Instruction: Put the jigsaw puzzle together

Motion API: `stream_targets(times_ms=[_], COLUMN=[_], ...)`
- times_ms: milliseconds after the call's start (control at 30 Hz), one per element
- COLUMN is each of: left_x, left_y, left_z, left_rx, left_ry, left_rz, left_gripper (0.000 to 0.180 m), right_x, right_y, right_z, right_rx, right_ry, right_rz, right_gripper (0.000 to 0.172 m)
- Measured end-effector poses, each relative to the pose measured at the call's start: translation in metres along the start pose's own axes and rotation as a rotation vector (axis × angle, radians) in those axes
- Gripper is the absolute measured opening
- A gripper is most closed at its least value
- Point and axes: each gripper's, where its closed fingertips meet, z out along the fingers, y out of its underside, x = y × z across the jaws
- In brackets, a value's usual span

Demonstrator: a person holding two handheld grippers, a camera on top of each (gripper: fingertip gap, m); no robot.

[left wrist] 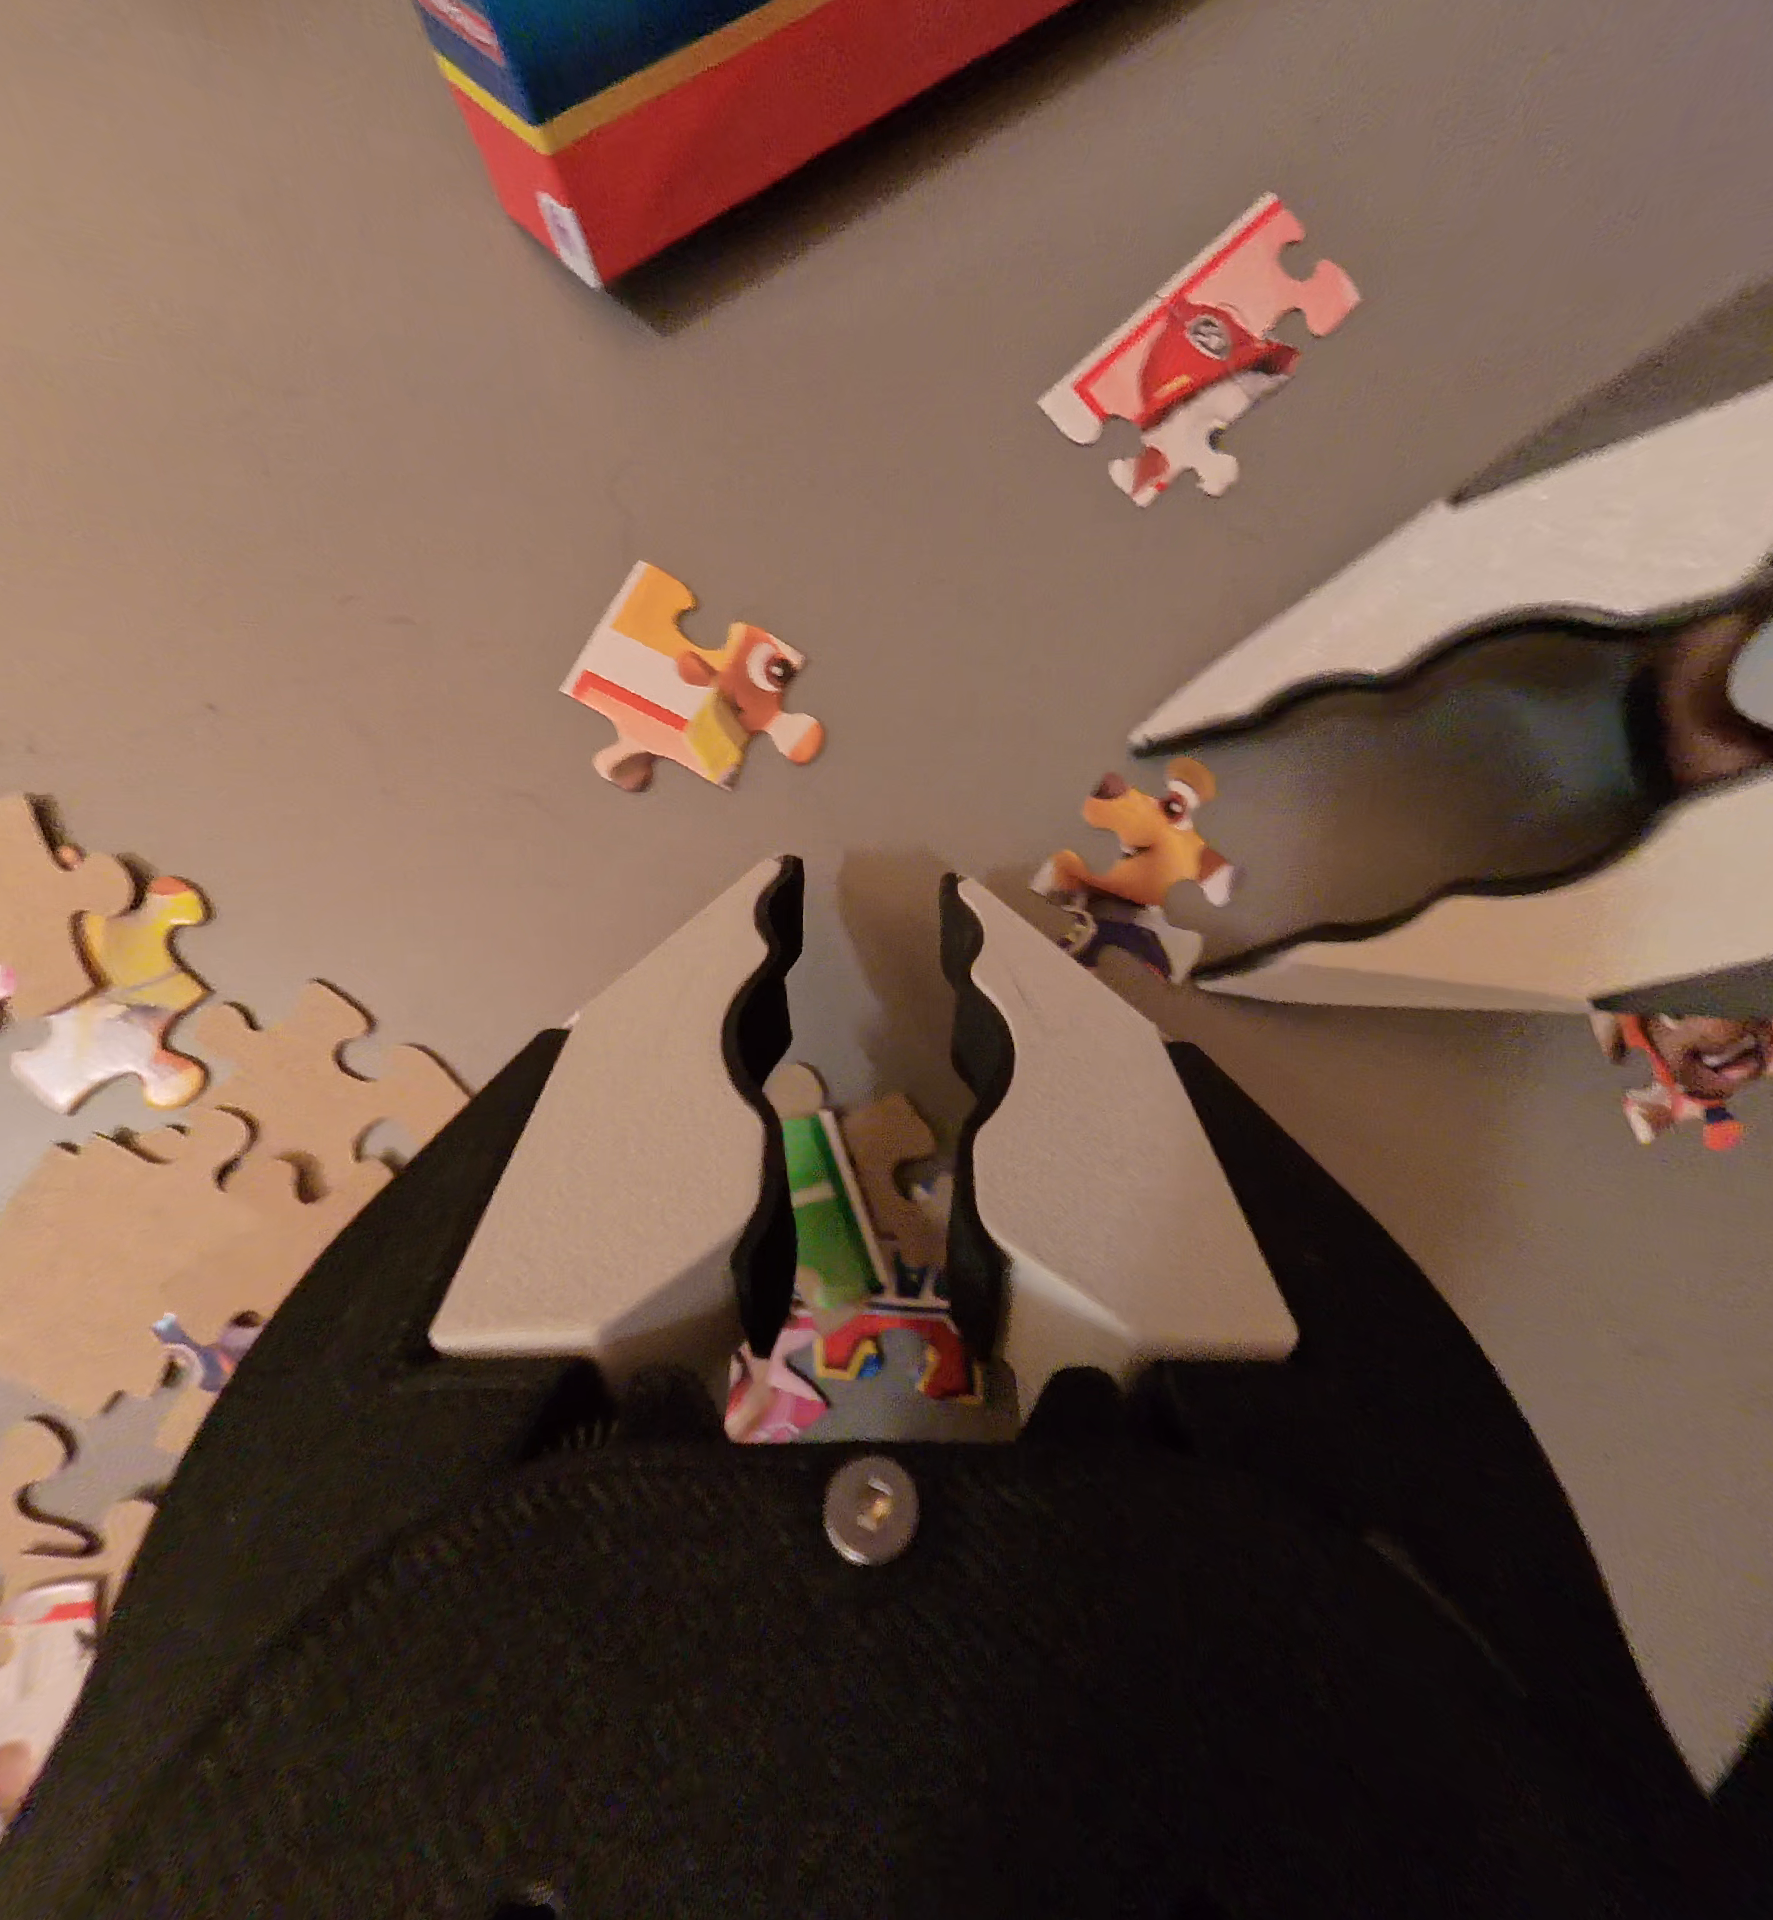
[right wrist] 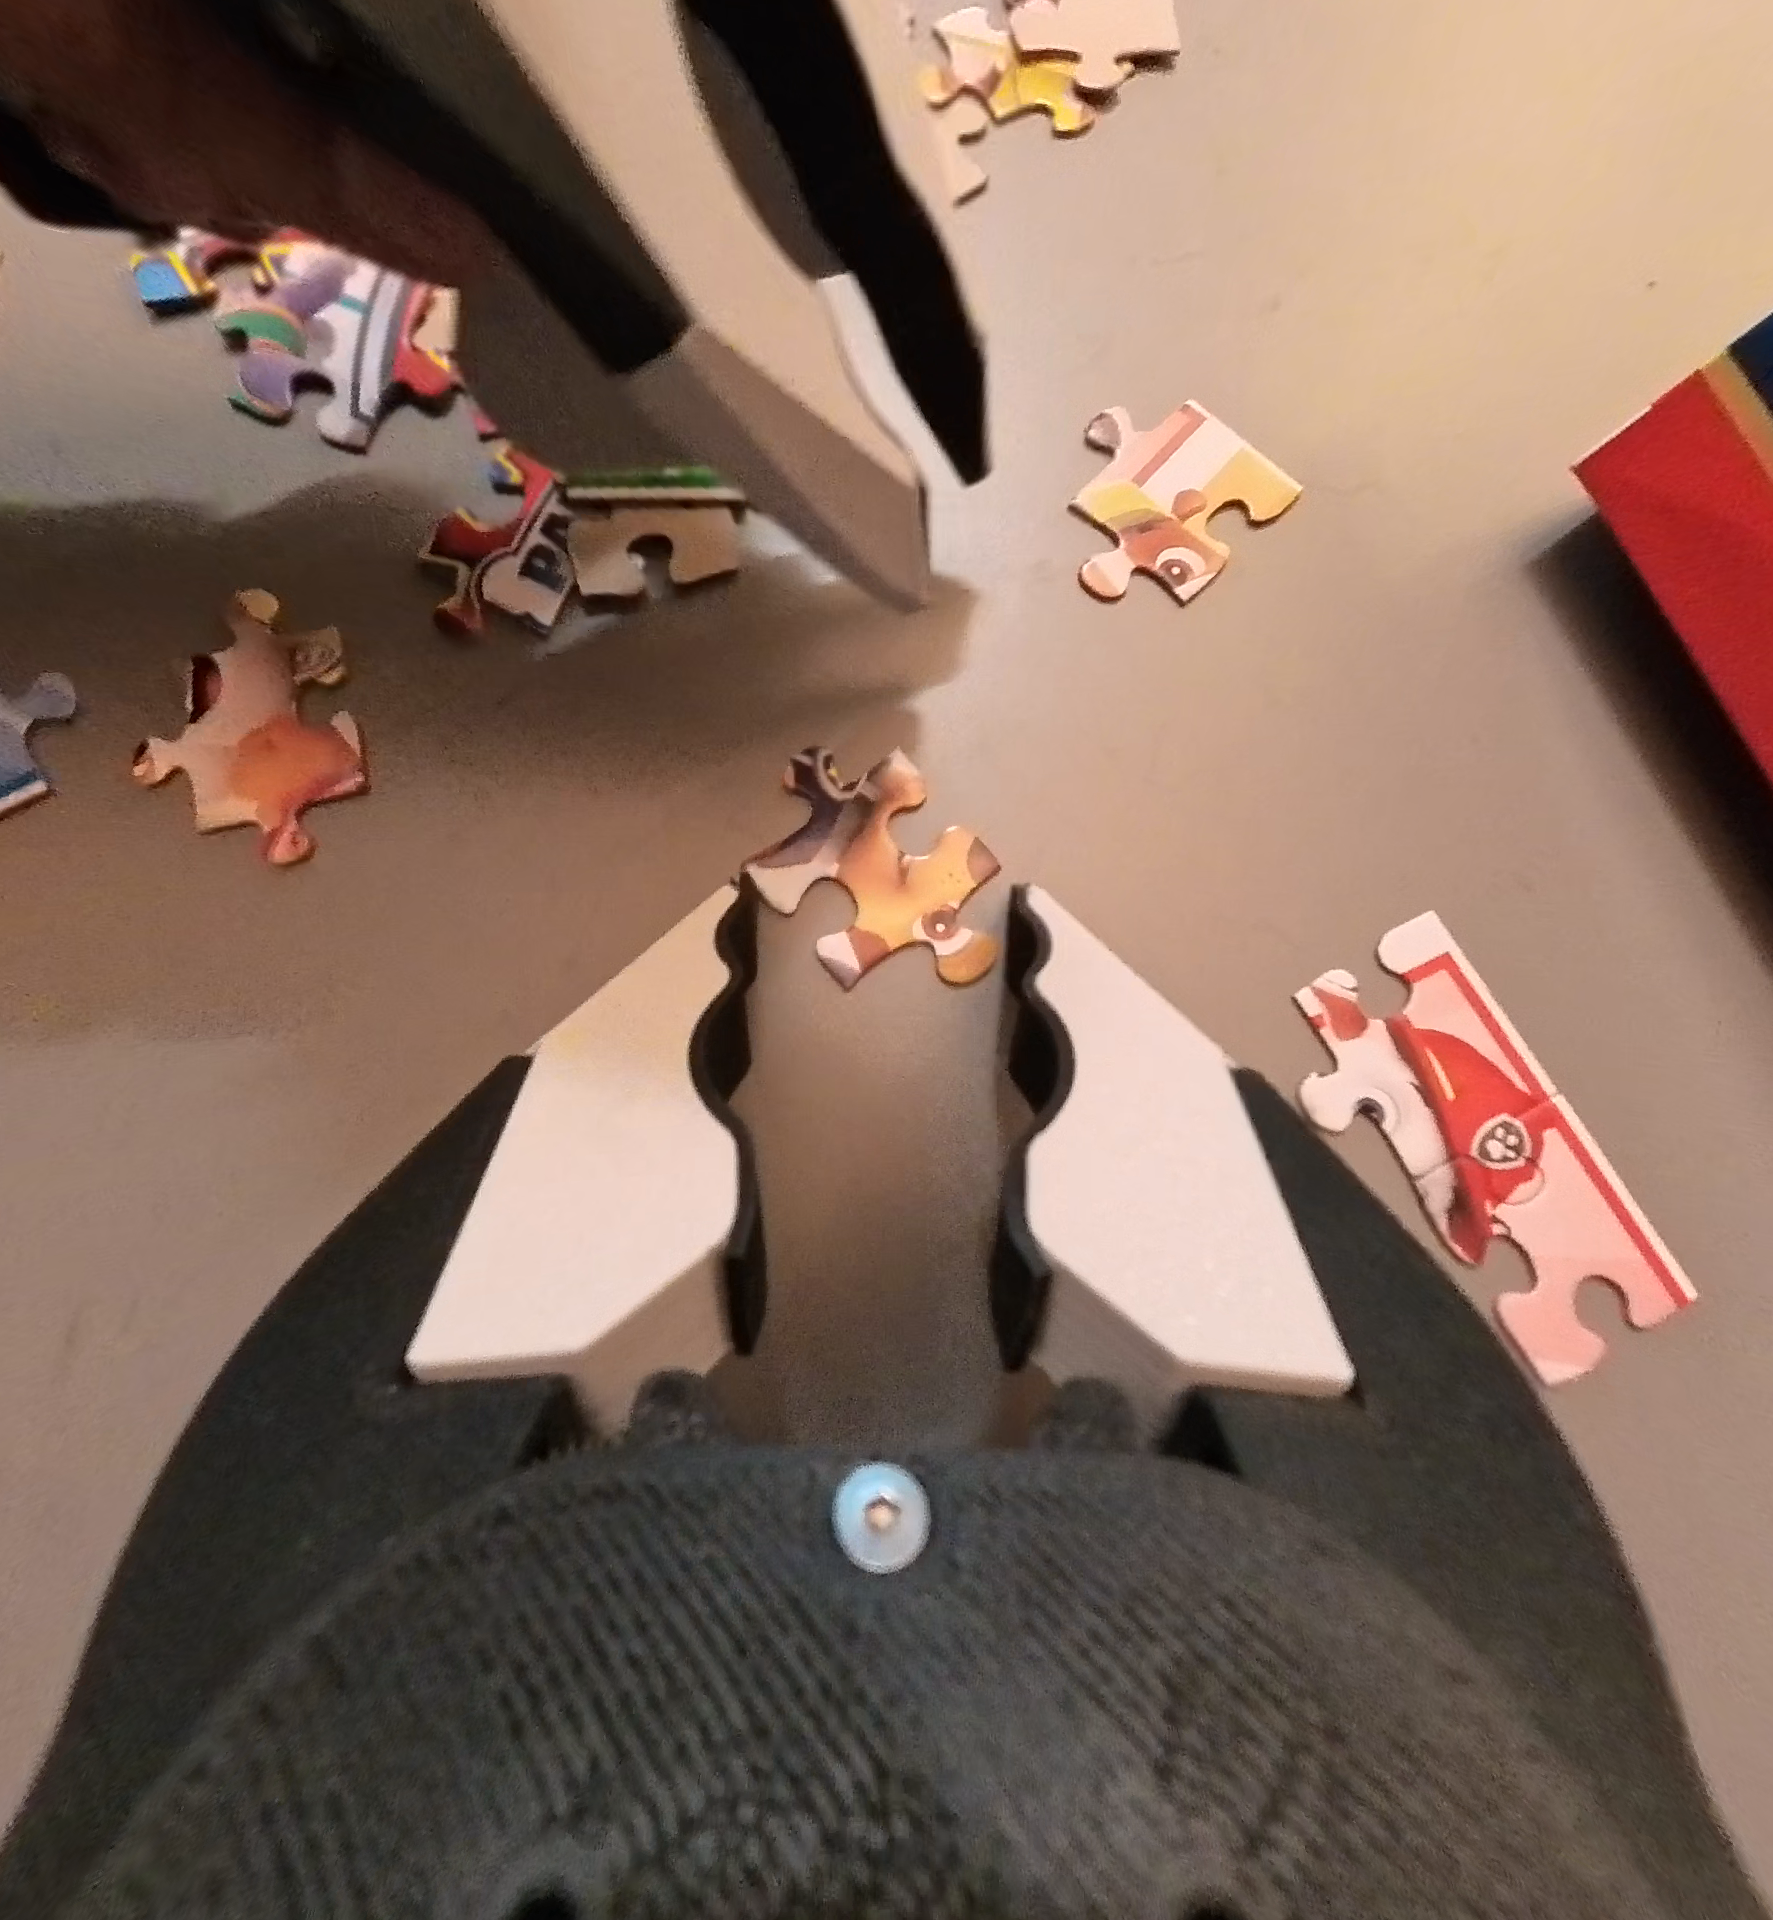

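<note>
1. We are over the table [left wrist: 238, 468] with both grippers, and loose puzzle pieces lie all around.
2. Right gripper [right wrist: 882, 896]: its jaws stand wide and grip nothing. The dog piece [right wrist: 897, 862] lies flat on the table right at its tips, partly between them. One corner sits just beside the left fingertip [right wrist: 742, 904], and neither pad presses on it.
3. Left gripper [left wrist: 869, 878]: it is released too, with a narrower gap and only bare table between the tips. Further back between the fingers we see a green piece [left wrist: 820, 1195] and others, which look to lie underneath rather than in the grasp.
4. The two grippers' tips come near each other, with the dog piece at the meeting point.
5. Around them we see an orange piece [left wrist: 695, 675] ahead of the left gripper and a joined red pair [right wrist: 1484, 1143] just right of the right gripper. The box [left wrist: 705, 177] stands beyond, well apart.
6. Face-down pieces [left wrist: 186, 1143] sit to the left gripper's left.
7. Handling note: the dog piece is thin and flush with the table, so we judge there is little edge for pads to catch, and a nudge would likely slide it.
</note>
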Motion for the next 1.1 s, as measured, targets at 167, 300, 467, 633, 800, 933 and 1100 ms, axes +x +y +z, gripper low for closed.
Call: stream_targets(times_ms=[167, 300, 467, 633, 800, 933, 1100], left_x=[0.028, 0.041, 0.043, 0.02, -0.019, -0.042, -0.044], left_y=[0.015, 0.022, 0.023, 0.013, -0.008, -0.022, -0.017], left_z=[-0.005, -0.003, -0.001, -0.004, 0.001, 0.015, 0.025], left_rx=[-0.014, -0.023, -0.018, 0.002, -0.01, -0.024, -0.04], left_ry=[0.043, 0.075, 0.074, 0.018, -0.057, -0.056, -0.024], left_rz=[0.014, 0.011, 0.006, -0.004, 0.04, 0.06, 0.085], left_gripper=[0.024, 0.024, 0.025, 0.026, 0.036, 0.044, 0.041], right_x=[0.0, -0.001, -0.003, -0.01, -0.009, -0.008, -0.004], right_y=[0.001, 0.005, 0.005, -0.002, 0.0, 0.001, 0.001], right_z=[-0.009, -0.008, -0.006, -0.005, 0.0, 0.0, 0.0], right_rx=[0.029, 0.02, -0.004, 0.013, -0.017, -0.014, -0.005], right_ry=[-0.057, -0.077, -0.04, -0.035, -0.008, -0.021, -0.024], right_rz=[0.058, 0.074, 0.028, 0.019, -0.016, -0.007, -0.011], right_gripper=[0.05, 0.051, 0.051, 0.054, 0.056, 0.055, 0.048])
